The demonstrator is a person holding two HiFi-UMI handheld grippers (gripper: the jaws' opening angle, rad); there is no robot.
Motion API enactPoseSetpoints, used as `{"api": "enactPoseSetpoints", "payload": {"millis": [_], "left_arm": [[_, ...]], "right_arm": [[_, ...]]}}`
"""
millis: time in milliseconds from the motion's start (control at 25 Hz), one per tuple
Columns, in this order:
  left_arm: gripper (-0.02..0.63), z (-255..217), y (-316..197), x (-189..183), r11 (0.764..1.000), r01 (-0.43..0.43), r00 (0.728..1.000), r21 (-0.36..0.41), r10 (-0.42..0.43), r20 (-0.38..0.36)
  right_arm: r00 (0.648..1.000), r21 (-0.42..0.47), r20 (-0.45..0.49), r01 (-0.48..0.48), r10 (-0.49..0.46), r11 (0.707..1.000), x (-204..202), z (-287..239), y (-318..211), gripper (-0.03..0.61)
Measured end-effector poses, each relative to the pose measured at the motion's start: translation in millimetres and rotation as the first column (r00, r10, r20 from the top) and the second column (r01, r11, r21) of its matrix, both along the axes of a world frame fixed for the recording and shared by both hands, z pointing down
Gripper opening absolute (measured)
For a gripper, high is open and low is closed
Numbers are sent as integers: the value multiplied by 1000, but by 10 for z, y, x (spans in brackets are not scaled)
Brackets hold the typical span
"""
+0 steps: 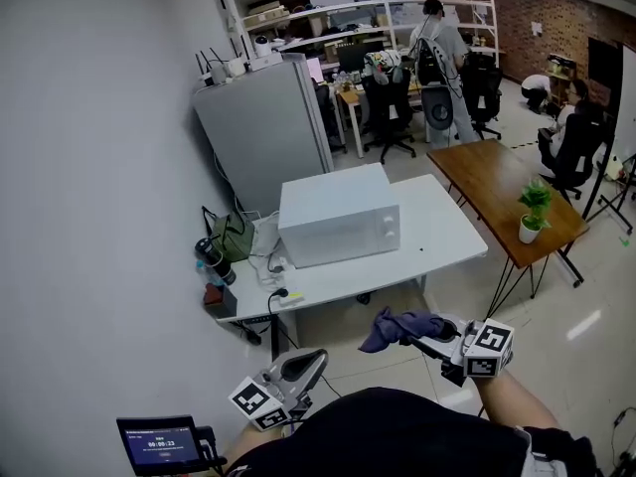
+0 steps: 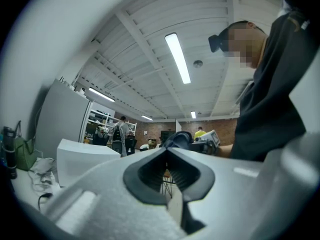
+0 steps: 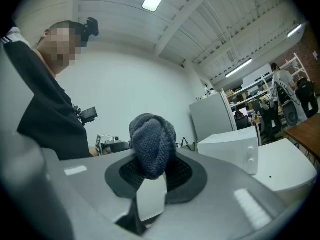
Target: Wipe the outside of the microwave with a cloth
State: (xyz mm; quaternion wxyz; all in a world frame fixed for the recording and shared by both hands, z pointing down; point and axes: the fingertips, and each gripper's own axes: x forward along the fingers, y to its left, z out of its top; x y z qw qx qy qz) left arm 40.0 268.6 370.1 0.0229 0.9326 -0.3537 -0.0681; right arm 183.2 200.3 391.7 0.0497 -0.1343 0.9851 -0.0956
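Note:
The white microwave (image 1: 338, 217) stands on a white table (image 1: 447, 237), its door and knobs facing the table's front. In front of the table, near my body, my right gripper (image 1: 425, 338) is shut on a bunched blue-grey cloth (image 1: 397, 326). In the right gripper view the cloth (image 3: 152, 144) bulges up from between the jaws of the gripper (image 3: 152, 168), with the microwave (image 3: 232, 146) off to the right. My left gripper (image 1: 303, 364) hangs lower left, shut and holding nothing. The left gripper view has the gripper (image 2: 167, 153) pointing past the microwave (image 2: 82, 159).
A tall grey cabinet (image 1: 263, 127) stands behind the table. Cables, a power strip (image 1: 283, 296) and a green bag (image 1: 231, 235) crowd the table's left end. A wooden table (image 1: 502, 182) with a potted plant (image 1: 534, 212) is to the right. Office chairs and people fill the back.

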Motion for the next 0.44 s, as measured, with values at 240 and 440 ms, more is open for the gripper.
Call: {"api": "enactPoseSetpoints", "payload": {"millis": [240,440], "left_arm": [[3,31,34,-184,1000,15,1000,8,-15,-3],[3,6,94,-249,1000,14,1000,9,-14,-8]], "right_arm": [[999,18,-16,33,-32,999,-240,8,40,74],[999,25,-27,28,-27,999,-277,-35,90,74]]}}
